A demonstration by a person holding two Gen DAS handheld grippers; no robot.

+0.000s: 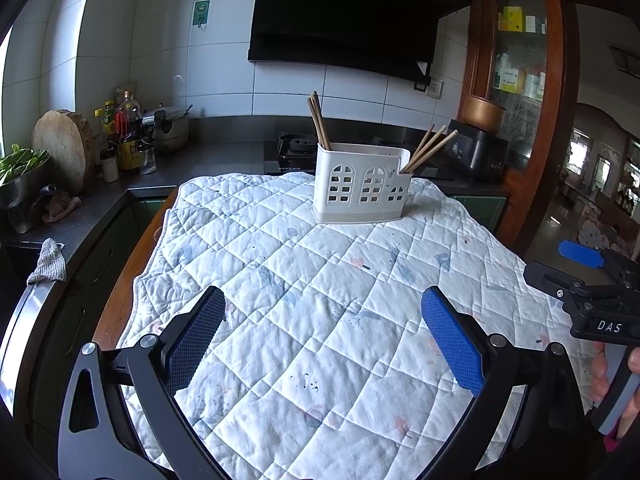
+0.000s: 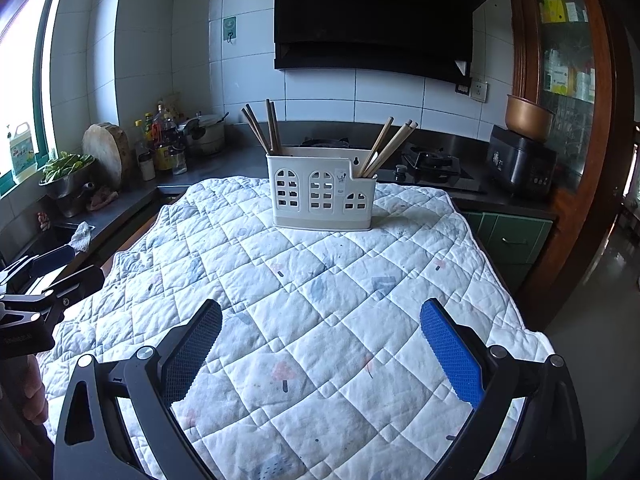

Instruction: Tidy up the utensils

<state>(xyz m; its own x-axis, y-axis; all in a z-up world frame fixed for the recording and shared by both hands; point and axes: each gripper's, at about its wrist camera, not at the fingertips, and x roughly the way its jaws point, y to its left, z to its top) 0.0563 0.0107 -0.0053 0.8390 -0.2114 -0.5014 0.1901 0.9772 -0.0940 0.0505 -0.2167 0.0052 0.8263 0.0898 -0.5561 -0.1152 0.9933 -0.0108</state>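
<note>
Two claws, left [image 1: 322,334] and right [image 2: 320,344], hang spread and empty, waiting; chopsticks [image 2: 386,148] already stand sorted in the white holder [image 2: 322,196] at twelve o'clock on the quilted tabletop [image 2: 320,300].

One white holder [image 2: 322,194] stands on one quilt [image 2: 304,320] that covers the tabletop. The holder's front shows three arched windows. Chopsticks [image 2: 264,128] stick up at its left end, four as far as I can count from the right wrist view, and another bunch [image 2: 390,146] leans out at its right end, three or four, too crowded to be sure. Two grippers are in the room, the left [image 1: 322,344] and the right [image 2: 320,354], each with two blue pads and jaws spread apart. On the counter behind: one round chopping board [image 2: 106,152], one bowl of greens [image 2: 66,176], one copper pot [image 2: 528,118], one cluster of bottles [image 2: 160,148] I cannot count.
</note>
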